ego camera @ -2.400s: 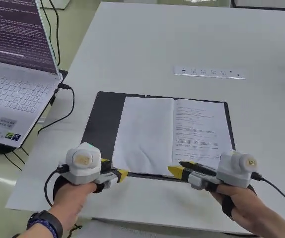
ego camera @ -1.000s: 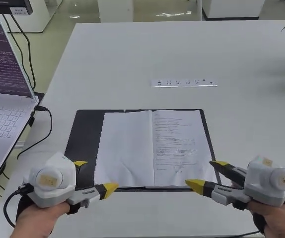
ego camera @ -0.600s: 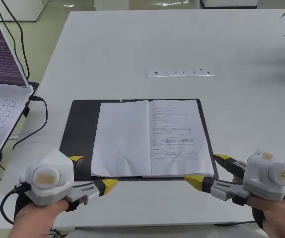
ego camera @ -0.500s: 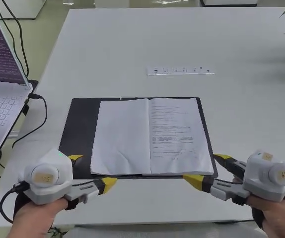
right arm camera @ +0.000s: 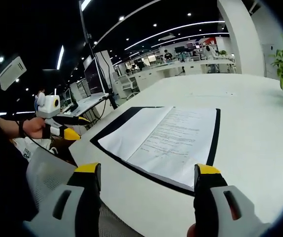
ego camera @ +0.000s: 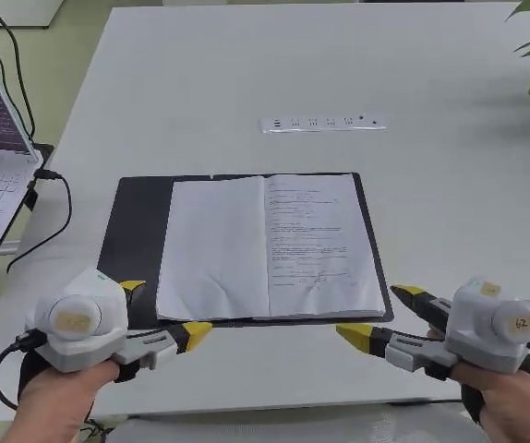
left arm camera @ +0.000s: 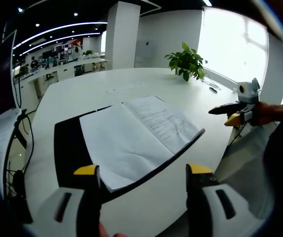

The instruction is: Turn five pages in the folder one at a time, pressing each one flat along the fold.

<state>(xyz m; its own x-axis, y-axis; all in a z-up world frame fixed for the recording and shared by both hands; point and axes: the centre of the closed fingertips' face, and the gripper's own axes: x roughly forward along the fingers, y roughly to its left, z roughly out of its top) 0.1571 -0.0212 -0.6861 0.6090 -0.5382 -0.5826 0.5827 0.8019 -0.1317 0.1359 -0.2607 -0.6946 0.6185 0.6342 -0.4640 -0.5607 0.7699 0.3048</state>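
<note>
The left gripper and right gripper hover, jaws spread and empty, above the desk's near edge, one by each near corner of the open folder, which lies flat close to that edge.

An open office has a white pillar, strip ceiling lights, a bright window and a leafy plant.

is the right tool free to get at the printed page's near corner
Probably yes: the right tool hangs open just off the near right corner of the printed page, with bare table between them.
</note>
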